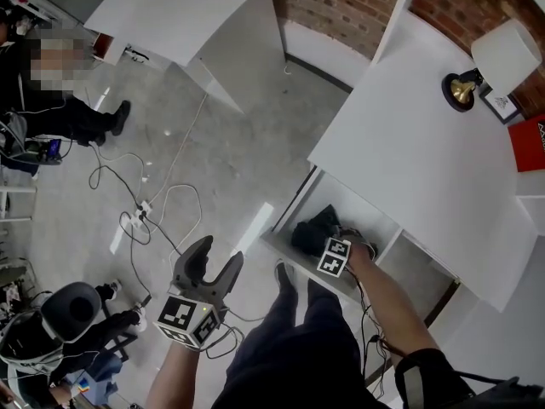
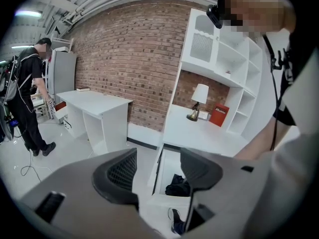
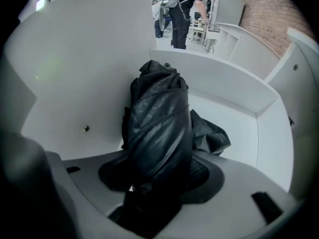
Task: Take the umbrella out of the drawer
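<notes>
The black folded umbrella (image 1: 313, 228) lies in the open white drawer (image 1: 285, 247) under the desk. My right gripper (image 1: 330, 244) reaches down into that drawer. In the right gripper view the umbrella (image 3: 159, 123) fills the gap between the jaws of that gripper (image 3: 160, 176), both pads pressing its fabric, and loose black cloth spreads behind it against the drawer wall (image 3: 75, 83). My left gripper (image 1: 213, 261) hangs open over the floor left of the drawer, holding nothing. In the left gripper view the gripper (image 2: 158, 171) frames the drawer (image 2: 167, 171) and the umbrella (image 2: 178, 185) beyond.
A white desk top (image 1: 409, 143) above the drawer carries a lamp (image 1: 502, 58) and a red book (image 1: 530, 143). Cables (image 1: 145, 211) trail over the grey floor. A second white desk (image 1: 187, 7) stands at the back. A person (image 1: 60, 100) stands far left; a chair (image 1: 72, 309) is near left.
</notes>
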### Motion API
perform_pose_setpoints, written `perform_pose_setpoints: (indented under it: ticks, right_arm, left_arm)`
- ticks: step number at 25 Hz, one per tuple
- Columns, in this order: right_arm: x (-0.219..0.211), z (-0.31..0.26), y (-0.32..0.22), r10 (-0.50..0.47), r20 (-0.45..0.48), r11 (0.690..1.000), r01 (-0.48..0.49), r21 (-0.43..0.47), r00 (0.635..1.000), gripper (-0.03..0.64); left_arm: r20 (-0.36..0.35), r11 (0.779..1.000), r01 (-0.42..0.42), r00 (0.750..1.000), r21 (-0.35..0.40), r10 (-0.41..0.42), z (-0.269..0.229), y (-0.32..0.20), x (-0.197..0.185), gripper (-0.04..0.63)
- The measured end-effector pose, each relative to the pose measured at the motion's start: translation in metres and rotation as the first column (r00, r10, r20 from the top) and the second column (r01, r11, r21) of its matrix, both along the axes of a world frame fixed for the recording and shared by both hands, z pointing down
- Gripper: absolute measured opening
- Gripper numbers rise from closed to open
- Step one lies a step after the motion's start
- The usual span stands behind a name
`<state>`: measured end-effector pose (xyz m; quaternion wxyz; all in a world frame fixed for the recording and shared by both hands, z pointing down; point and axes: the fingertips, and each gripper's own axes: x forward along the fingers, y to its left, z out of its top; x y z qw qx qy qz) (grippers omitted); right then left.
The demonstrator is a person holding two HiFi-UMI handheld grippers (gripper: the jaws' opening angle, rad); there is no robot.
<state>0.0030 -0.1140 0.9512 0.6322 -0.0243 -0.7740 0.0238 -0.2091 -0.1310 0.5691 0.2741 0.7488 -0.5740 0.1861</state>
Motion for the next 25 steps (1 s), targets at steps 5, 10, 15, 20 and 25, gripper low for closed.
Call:
perform_pose_setpoints:
  ticks: [5, 10, 15, 20, 25]
  right_arm:
    - [-0.008, -0.026, -0.001, 0.274, 0.063, 0.96, -0.269, -0.077, 0.96, 0.236]
    - [-0.016, -0.075, -0.012, 0.41, 0.143, 0.912, -0.402, -0.086, 0.901, 0.236]
    - [-0.011, -0.132, -0.024, 0.489, 0.227, 0.871, -0.487, -0.067, 0.842, 0.236]
    - [-0.007, -0.205, -0.053, 0.528, 0.334, 0.832, -0.555, -0.019, 0.781, 0.238]
    - [0.005, -0.272, -0.088, 0.553, 0.427, 0.775, -0.63, 0.051, 0.715, 0.238]
  left_arm:
    - [-0.015, 0.999, -0.011, 1.0, 0.031, 0.011, -0.008, 0.003, -0.003, 0.267]
    - [-0.035, 0.996, -0.039, 0.998, 0.079, 0.042, -0.025, 0.004, 0.0, 0.267]
    - [-0.057, 0.987, -0.055, 0.996, 0.148, 0.064, -0.05, 0.001, -0.001, 0.267]
    - [-0.087, 0.971, -0.068, 0.992, 0.229, 0.09, -0.079, -0.008, -0.003, 0.267]
    - [-0.11, 0.952, -0.075, 0.988, 0.297, 0.112, -0.103, -0.018, -0.003, 0.266]
